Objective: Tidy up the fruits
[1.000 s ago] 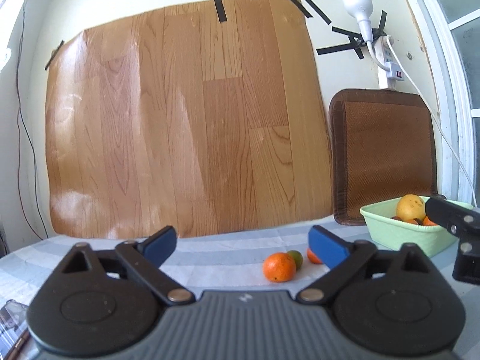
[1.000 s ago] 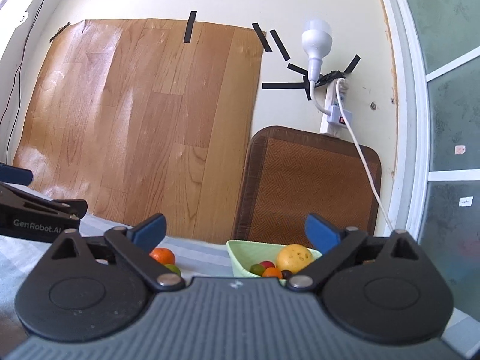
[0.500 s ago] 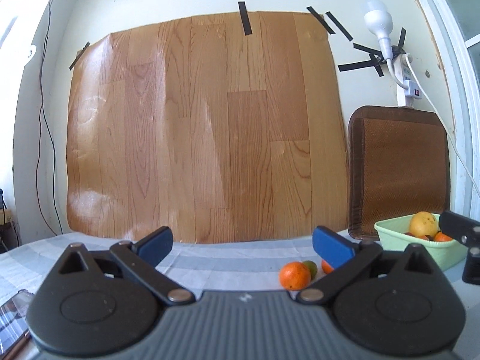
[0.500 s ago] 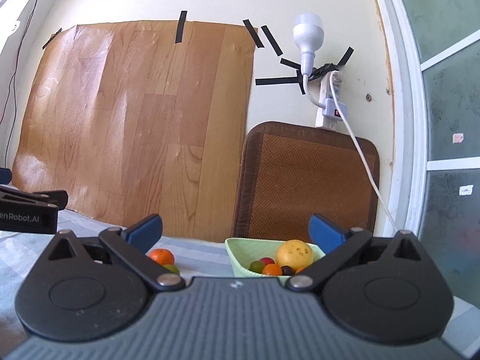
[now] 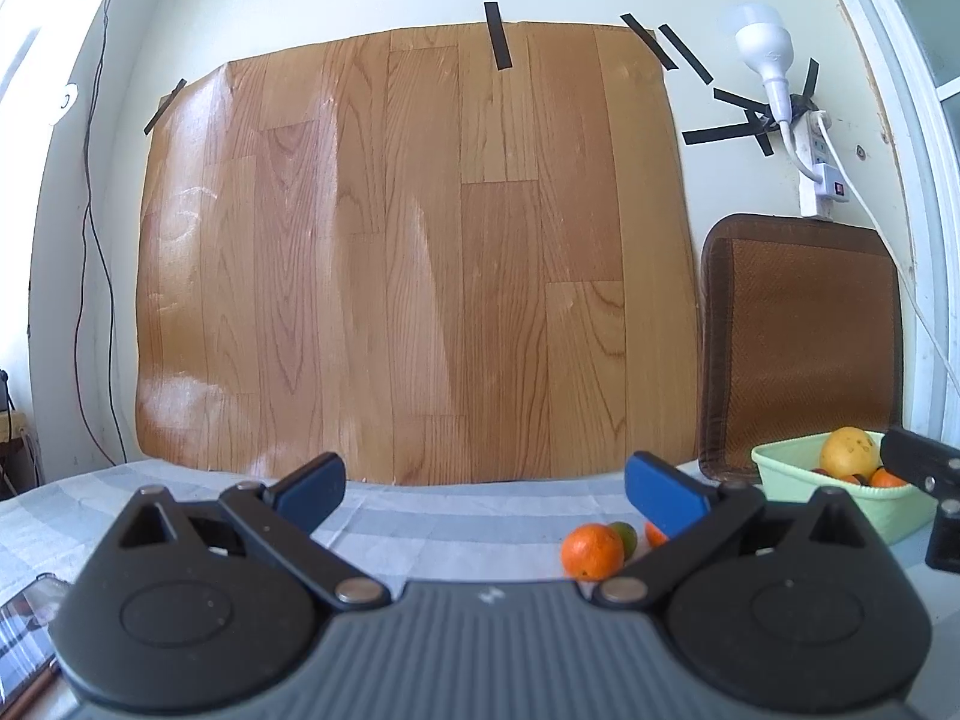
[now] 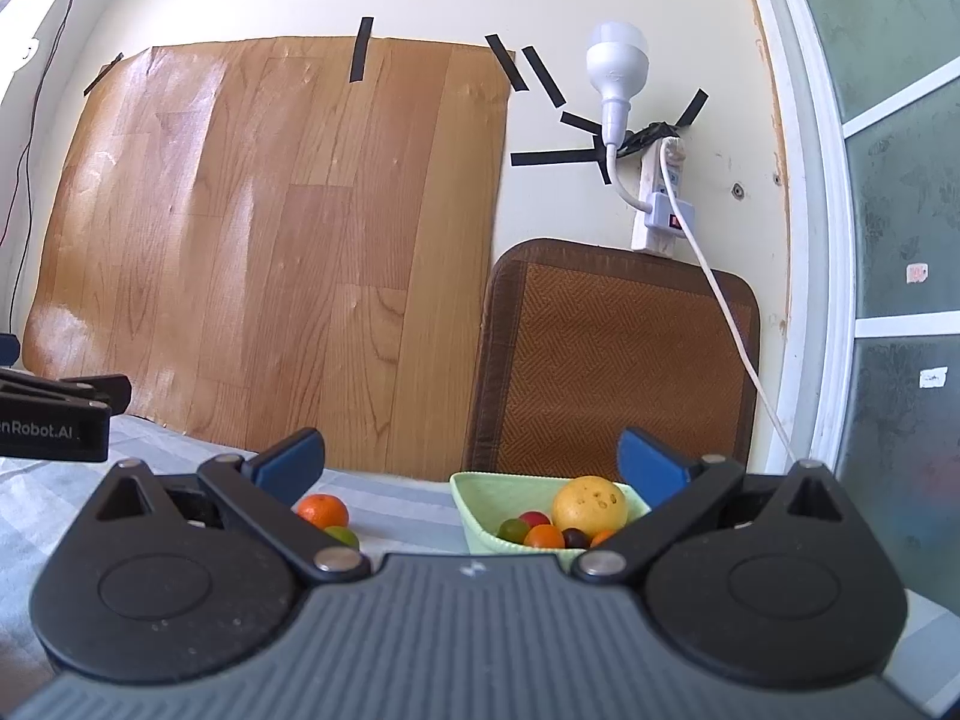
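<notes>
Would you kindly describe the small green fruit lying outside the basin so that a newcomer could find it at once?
Start at the pale green basin on the striped cloth below the brown woven mat. On the cloth to its left lies a small cluster of loose fruit. The green fruit sits just behind the nearest orange, the only green piece among orange ones.

A third orange [image 5: 654, 534] hides behind the left tool's finger; the phone [image 5: 24, 630] is cropped.
</notes>
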{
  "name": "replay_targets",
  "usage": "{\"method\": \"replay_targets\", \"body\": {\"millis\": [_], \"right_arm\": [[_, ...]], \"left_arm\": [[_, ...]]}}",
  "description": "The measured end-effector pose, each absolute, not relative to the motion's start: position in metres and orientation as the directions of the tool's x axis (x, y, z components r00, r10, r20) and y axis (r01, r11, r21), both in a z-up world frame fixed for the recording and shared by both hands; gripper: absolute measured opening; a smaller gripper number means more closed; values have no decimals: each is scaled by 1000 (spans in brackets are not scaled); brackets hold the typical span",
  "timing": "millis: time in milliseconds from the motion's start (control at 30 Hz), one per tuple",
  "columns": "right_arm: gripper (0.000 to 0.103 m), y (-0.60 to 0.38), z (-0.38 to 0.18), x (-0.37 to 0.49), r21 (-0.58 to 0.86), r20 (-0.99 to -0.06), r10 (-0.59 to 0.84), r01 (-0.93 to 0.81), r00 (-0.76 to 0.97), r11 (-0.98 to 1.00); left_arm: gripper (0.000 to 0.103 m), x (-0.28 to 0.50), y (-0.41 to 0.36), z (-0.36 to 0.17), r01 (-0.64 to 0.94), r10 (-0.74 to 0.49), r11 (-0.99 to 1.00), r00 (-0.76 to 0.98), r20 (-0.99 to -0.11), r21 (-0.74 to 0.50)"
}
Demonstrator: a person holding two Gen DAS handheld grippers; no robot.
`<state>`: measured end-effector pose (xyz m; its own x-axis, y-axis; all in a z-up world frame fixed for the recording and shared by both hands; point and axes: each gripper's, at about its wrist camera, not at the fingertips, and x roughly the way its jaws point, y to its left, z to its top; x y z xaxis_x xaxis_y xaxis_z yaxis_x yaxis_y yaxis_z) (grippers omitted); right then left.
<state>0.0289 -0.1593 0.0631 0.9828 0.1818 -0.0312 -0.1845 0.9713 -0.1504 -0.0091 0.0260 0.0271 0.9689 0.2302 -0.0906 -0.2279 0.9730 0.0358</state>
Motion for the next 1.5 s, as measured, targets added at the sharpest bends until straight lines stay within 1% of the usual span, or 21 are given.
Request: {"method": "replay_targets", "body": {"millis": [133,200,1500], "right_arm": [[103,-159,63,30,-146,-41,180,-184,983,972],[103,-159,63,30,-147,-44,179,-184,983,972],[103,-157,63,30,-153,-47,184,-189,982,970]], "left_arm": [[103,-6,29,27,-211,213,977,969,-128,24],[103,-5,30,27,-214,215,977,968,-133,19],[103,-8,28,26,-192,192,981,973,-130,15]]}}
